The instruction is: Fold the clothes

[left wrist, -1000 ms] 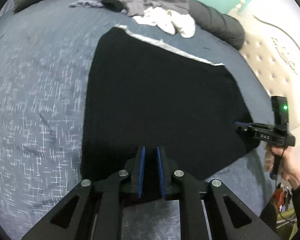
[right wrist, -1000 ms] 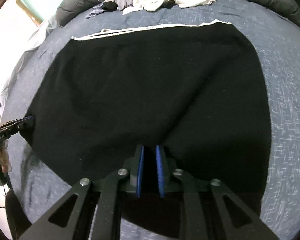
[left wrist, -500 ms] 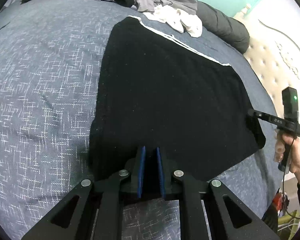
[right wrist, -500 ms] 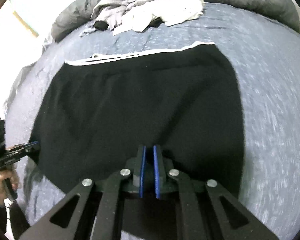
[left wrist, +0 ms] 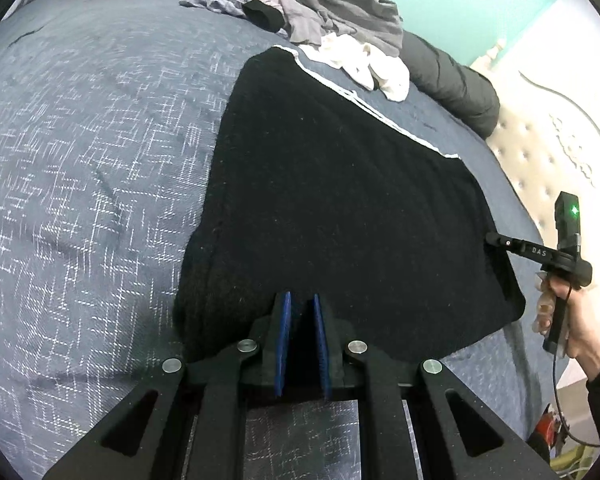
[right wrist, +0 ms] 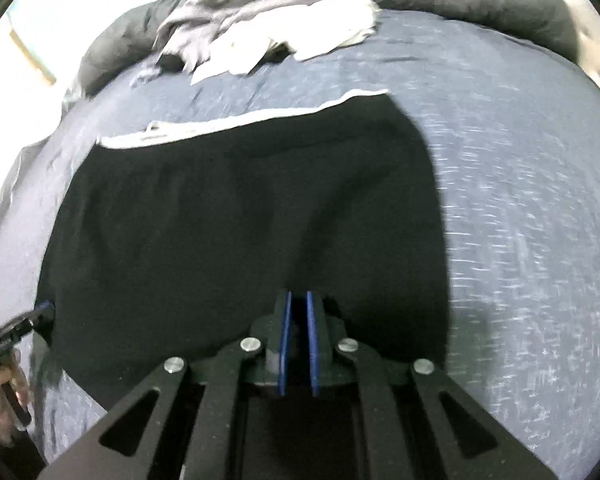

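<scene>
both hand-held grippers are clenched on the near edge of the black cloth [left wrist: 340, 200]: the left hand-held gripper [left wrist: 300, 308] pinches 1 near corner, the right hand-held gripper [right wrist: 296, 308] the other. judging by this, a fold is in hand; to do it well, keep both grips firm, lift the 2 corners level and together, and hold the edge taut so it meets the far white-trimmed hem squarely. the cloth lies flat on the bed [left wrist: 80, 160], spreading ahead of each hand-held gripper. a pile [left wrist: 324, 12] of clothes sits well beyond it.
</scene>
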{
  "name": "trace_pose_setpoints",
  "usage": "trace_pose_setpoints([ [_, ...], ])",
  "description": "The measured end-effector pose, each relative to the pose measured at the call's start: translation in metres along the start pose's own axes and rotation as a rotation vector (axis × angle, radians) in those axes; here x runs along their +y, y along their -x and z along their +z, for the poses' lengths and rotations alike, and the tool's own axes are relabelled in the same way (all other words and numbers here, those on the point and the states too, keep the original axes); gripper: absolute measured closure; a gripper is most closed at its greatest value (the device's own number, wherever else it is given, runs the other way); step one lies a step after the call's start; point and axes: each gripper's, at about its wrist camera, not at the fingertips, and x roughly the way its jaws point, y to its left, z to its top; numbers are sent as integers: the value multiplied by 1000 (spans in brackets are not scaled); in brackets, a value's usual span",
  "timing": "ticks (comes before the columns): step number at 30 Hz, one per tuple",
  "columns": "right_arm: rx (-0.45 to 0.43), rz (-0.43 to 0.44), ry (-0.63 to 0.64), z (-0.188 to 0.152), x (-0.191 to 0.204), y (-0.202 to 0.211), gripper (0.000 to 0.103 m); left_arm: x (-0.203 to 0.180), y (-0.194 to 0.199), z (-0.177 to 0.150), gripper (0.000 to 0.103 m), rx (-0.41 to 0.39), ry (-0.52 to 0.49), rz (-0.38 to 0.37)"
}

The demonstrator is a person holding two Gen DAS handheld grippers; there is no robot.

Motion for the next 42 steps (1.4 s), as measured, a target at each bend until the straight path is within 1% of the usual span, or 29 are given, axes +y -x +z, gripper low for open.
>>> trace_pose_setpoints([
  [2, 42, -20, 22, 1, 5, -12, 97, -1, 1, -2, 90, -5, -11, 5],
  [3, 43, -30, 18, 2, 5, -14, 97, -2, 1, -2, 90, -5, -20, 9],
  [7, -12, -101, -40, 7, 2, 0, 97, -2, 2, -1, 90, -9, -29, 6],
  [8, -23, -83, -45, 7, 5, 5, 97, -2, 2, -1, 90, -10, -27, 4],
  [9, -28, -41, -35, 5, 11, 10, 97, -2, 2, 0, 90, -11, -25, 1],
  [11, -30, 19, 8, -1, 30, 18, 97, -2, 1, 1, 90, -14, -22, -5],
  [15, -16, 140, 65, -23, 79, 24, 97, -1, 6, 3, 90, -25, -12, -13],
  [17, 0, 185, 73, -37, 95, 23, 97, 0, 10, 3, 90, -33, -11, -9],
  [20, 14, 202, 86, -57, 117, 17, 97, 1, 14, 5, 89, -41, -7, -17],
  [25, 9, 224, -11, -78, 123, 12, 97, 2, 20, 6, 84, -55, -1, -30],
  [29, -19, 227, -24, -83, 130, 23, 97, 3, 24, 8, 83, -64, 1, -40],
  [31, -15, 226, -7, -86, 139, 24, 97, 3, 26, 9, 83, -67, 0, -42],
  [34, -4, 177, 54, -89, 150, 19, 97, 5, 29, 10, 83, -73, 3, -47],
  [36, -9, 165, 34, -86, 147, 16, 97, 7, 31, 10, 83, -77, 8, -49],
  [39, -42, 151, -10, -74, 140, 17, 97, 10, 34, 11, 83, -80, 16, -52],
  [40, -43, 151, -13, -69, 140, 15, 97, 10, 35, 11, 83, -82, 18, -52],
  [42, -16, 133, 5, -62, 143, 6, 97, 12, 36, 12, 83, -86, 21, -52],
])
